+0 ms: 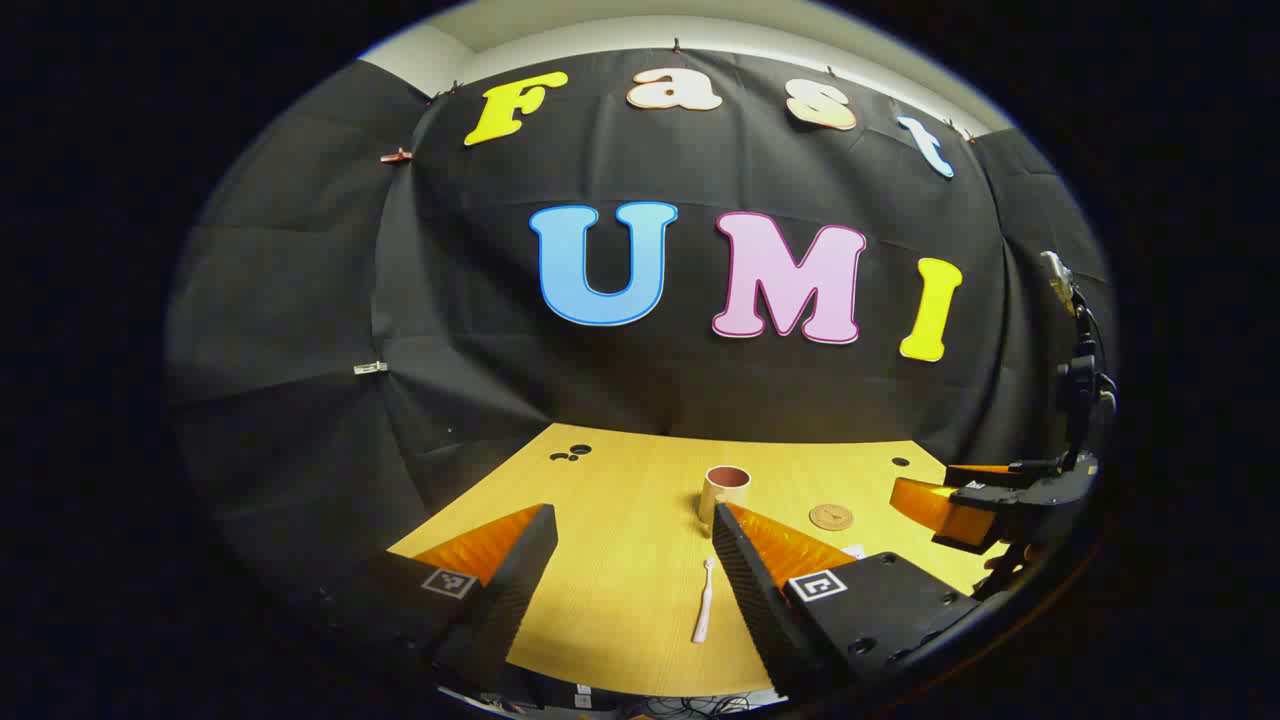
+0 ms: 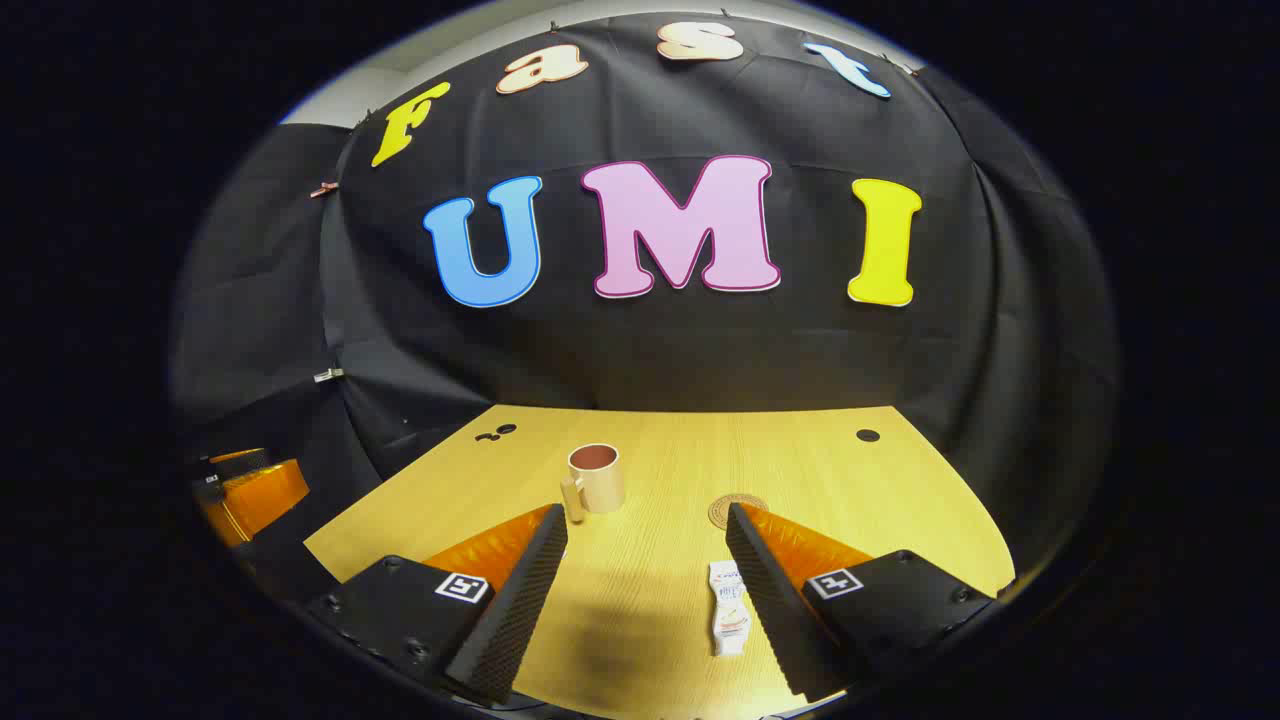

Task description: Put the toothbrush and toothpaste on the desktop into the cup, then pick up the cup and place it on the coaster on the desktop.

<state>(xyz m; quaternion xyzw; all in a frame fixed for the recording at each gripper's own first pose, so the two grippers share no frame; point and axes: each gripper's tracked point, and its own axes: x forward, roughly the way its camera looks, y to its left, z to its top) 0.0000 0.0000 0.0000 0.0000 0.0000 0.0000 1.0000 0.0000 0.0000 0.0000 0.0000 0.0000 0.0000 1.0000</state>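
A pale pink toothbrush (image 1: 704, 602) lies flat on the wooden desktop (image 1: 620, 560), just inside the right finger of my open left gripper (image 1: 634, 530). Behind it stands the beige cup (image 1: 723, 494), upright, with a dark pink inside. A round cork coaster (image 1: 831, 516) lies to the cup's right. In the right gripper view, the white toothpaste tube (image 2: 729, 607) lies on the desktop (image 2: 650, 600) against the right finger of my open right gripper (image 2: 645, 525). Farther off stand the cup (image 2: 595, 479), handle to the left, and the coaster (image 2: 728, 510), partly hidden by that finger.
The other gripper (image 1: 985, 505), orange and black, hangs at the desktop's right edge in the left gripper view, and as an orange shape (image 2: 250, 495) at the far left in the right gripper view. Small dark holes (image 2: 868, 436) mark the desktop's far corners.
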